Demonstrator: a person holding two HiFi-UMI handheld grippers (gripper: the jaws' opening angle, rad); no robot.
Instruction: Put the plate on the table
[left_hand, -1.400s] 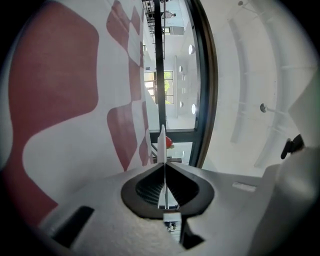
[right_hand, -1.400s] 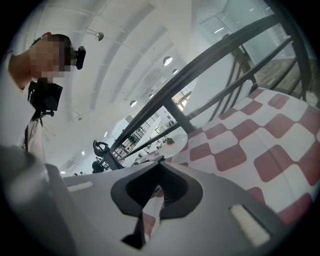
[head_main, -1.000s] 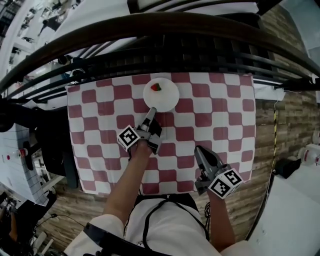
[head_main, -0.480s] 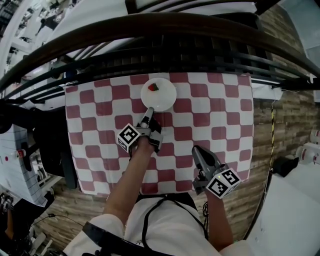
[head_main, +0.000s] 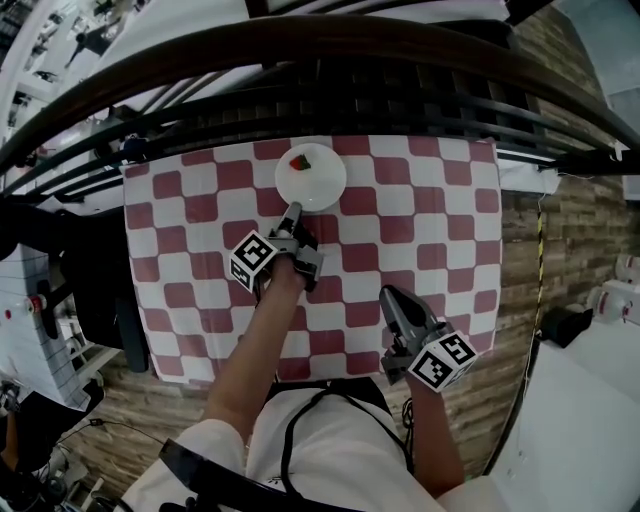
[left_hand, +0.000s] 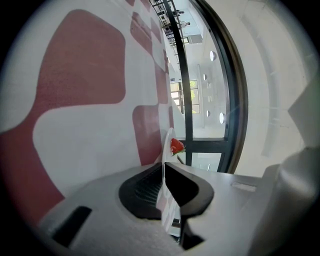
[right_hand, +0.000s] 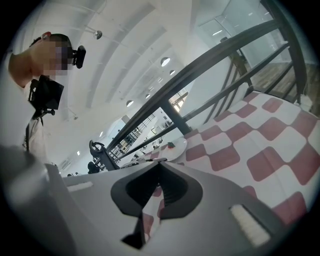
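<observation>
Left gripper (head_main: 293, 212): jaws clamped on the plate (head_main: 311, 177), on the part of the rim that faces the table's near edge. The left gripper view shows the thin white rim pinched between the two pads. The left forearm reaches in from the table's near edge, toward mid-table.

Plate: white, round, at the far edge of the table (head_main: 470, 160), about mid-width. It looks level and low over the checked cloth (head_main: 200, 250). Can't tell whether it's fully down on the cloth or a hair above it.

One red-and-green bit of food (head_main: 301, 161), strawberry-like, is on the plate, on the side toward the table's far edge.

Right gripper (head_main: 387, 294): jaws together with nothing between them; only cloth shows past the tips. It hangs over the table's near right part, well apart from the plate, pointing toward the far edge. Its marker cube is at the table's near edge.

The red-and-white cloth covers the whole tabletop. Dark railing (head_main: 330, 50) runs just beyond the table's far edge. Wood floor (head_main: 560, 250) lies to the table's right.
</observation>
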